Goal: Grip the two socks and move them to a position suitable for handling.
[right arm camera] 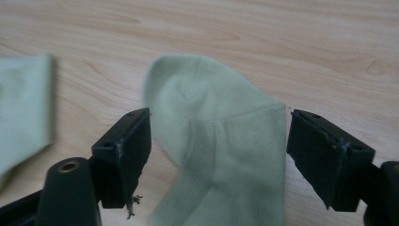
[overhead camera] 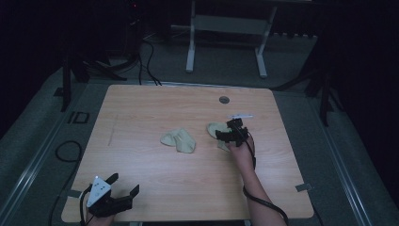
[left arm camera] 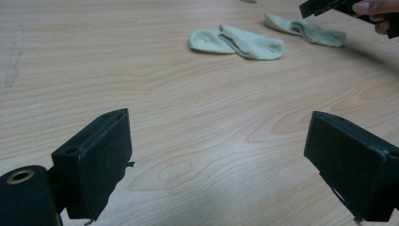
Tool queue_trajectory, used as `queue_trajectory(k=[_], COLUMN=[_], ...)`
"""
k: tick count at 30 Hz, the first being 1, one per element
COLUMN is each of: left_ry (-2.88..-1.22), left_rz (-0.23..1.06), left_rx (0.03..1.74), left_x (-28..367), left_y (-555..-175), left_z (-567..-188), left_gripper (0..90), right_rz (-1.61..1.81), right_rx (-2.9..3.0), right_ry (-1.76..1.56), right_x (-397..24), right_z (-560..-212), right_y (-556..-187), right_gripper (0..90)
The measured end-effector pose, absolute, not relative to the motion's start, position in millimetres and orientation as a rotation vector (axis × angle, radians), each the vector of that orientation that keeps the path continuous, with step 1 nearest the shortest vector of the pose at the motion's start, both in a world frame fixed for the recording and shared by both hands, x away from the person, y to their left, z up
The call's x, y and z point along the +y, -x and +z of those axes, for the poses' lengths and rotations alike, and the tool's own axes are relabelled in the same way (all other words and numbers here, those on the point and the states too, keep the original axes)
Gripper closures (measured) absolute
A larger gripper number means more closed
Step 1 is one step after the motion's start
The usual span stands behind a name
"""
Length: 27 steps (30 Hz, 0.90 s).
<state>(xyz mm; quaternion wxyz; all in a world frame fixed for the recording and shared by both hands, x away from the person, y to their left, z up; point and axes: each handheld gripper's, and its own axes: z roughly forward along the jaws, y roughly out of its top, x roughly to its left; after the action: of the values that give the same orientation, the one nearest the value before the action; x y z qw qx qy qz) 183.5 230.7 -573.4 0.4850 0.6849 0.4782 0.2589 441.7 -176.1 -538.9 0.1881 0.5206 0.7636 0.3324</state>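
Observation:
Two pale green socks lie on the wooden table (overhead camera: 141, 108). One sock (overhead camera: 179, 140) (left arm camera: 240, 41) is folded near the middle. The other sock (overhead camera: 215, 129) (left arm camera: 306, 29) (right arm camera: 221, 141) lies to its right. My right gripper (overhead camera: 230, 132) (right arm camera: 219, 132) is low over that sock; its jaws stand open on either side of the sock, and the pads do not press on the cloth. The middle sock's edge (right arm camera: 23, 108) shows at the left of the right gripper view. My left gripper (overhead camera: 124, 184) (left arm camera: 219, 136) rests open near the table's front left corner, with bare wood between its jaws.
A round cable hole (overhead camera: 224, 100) sits near the table's far edge, with a small white object (overhead camera: 240, 116) just beyond the right gripper. Behind the table stand white frame legs (overhead camera: 190, 47). Cables (overhead camera: 66, 150) lie on the grey floor to the left.

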Motion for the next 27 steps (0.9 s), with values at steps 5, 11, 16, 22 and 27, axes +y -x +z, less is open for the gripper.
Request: queue_trajectory(k=[5, 11, 16, 22, 27], left_ry=[-1.667, -1.676, -1.674, -1.685, -1.674], left_rz=[0.617, 0.608, 0.606, 0.600, 0.595], left_rx=[1.180, 1.178, 1.177, 1.174, 1.181], left_x=[232, 231, 231, 230, 232], left_y=[-184, -185, -184, -185, -185], left_z=[-575, -576, -576, -577, -577], left_gripper=[8.0, 8.0, 8.0, 8.0, 8.0], right_rz=[0.883, 0.834, 0.839, 0.804, 0.833], right_rx=[2.140, 2.104, 2.112, 2.147, 2.209], right_ry=[-1.496, -1.415, -1.375, -1.365, -1.333], right_x=[-169, -162, -157, -153, -158], right_z=[-552, -562, -561, -557, -546], right_y=[-453, -450, -445, -445, -440], right_gripper=[24.7, 34.8, 60.9, 79.9, 80.5])
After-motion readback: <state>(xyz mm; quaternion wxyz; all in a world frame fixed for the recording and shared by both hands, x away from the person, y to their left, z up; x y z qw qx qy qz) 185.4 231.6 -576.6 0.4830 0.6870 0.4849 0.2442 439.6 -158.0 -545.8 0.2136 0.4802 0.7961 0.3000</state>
